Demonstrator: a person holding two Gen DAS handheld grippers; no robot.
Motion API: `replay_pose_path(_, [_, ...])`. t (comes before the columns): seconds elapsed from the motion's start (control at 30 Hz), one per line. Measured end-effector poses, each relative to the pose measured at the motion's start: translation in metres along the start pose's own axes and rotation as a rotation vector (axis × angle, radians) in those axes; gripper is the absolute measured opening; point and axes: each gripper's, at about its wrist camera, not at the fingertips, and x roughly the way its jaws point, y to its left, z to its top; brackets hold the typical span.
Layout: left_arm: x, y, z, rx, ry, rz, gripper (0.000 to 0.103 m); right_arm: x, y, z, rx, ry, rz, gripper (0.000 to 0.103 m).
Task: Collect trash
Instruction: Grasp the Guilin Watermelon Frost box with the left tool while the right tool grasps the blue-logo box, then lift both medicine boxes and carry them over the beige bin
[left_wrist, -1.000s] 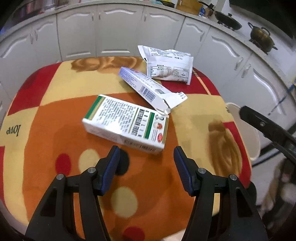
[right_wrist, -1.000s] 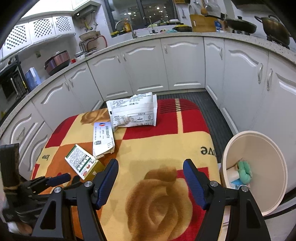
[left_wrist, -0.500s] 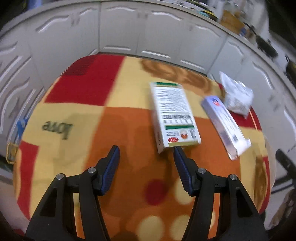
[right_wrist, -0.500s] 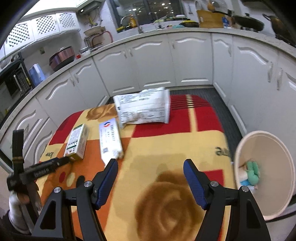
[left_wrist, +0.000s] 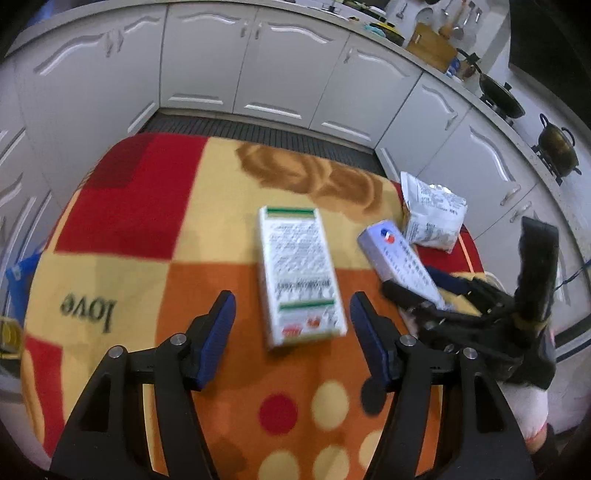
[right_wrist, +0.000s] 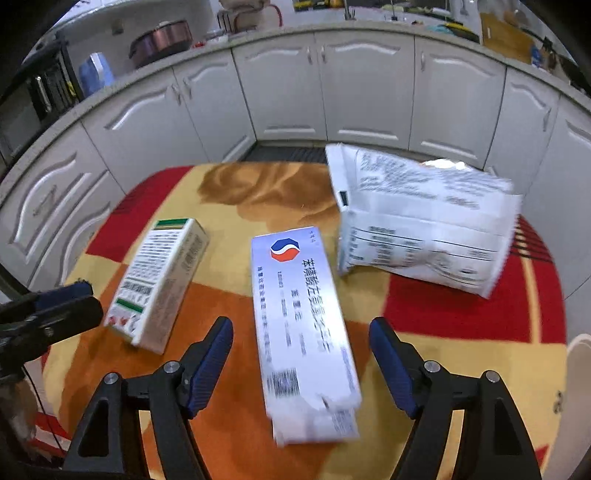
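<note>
Trash is what both grippers are lined up on, and neither has a hold yet. The right gripper (right_wrist: 301, 363), whose jaws have just been opening, stands spread with the long blue-and-white carton (right_wrist: 301, 325) lying lengthwise between its fingers, pads clear of both sides. The left gripper (left_wrist: 291, 334) has also just been widening and hangs spread over the near end of the green-striped box (left_wrist: 301, 273), not touching it. Both boxes lie flat on the patterned cloth (left_wrist: 147, 206) covering the counter, close beside each other, with the crinkled white bag (right_wrist: 424, 221) just beyond them. To my eye the worry is crowding: the two grippers work near together, so one could knock the other's box askew as it closes. The carton's near flap looks torn open, so a pinch there may crush it or let it slide out. The soft cloth could bunch under a fingertip. The bin's rim (right_wrist: 578, 369) only peeks in at the right edge, so a loose grip might spill on the way.
</note>
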Motion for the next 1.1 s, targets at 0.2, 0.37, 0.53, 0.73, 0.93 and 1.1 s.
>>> replay_pose_path(0.2, [0.039, -0.01, 0.014, 0.02, 0.057, 0.077, 0.063, 0.001, -0.008, -0.001, 0.053, -0.023, 0.029, 0.053])
replay_pose_path(0.37, [0.064, -0.007, 0.017, 0.002, 0.101, 0.114, 0.063, -0.015, -0.016, -0.017, 0.054, -0.039, 0.047, 0.046])
replay_pose_path(0.53, [0.063, -0.004, 0.016, -0.007, 0.081, 0.097, 0.06, -0.032, -0.019, -0.037, 0.066, -0.033, 0.052, 0.046])
replay_pose_path(0.73, [0.051, -0.009, 0.004, 0.012, 0.086, 0.057, 0.054, -0.025, -0.006, -0.038, 0.032, -0.023, 0.008, 0.051])
replay_pose_path(0.93, [0.026, -0.019, -0.014, 0.038, 0.04, 0.059, 0.053, -0.04, -0.002, -0.047, 0.025, -0.061, 0.012, 0.044])
replay_pose_path(1.1, [0.004, -0.034, -0.022, 0.076, -0.021, 0.042, 0.053, -0.081, -0.002, -0.055, 0.02, -0.145, -0.006, 0.044])
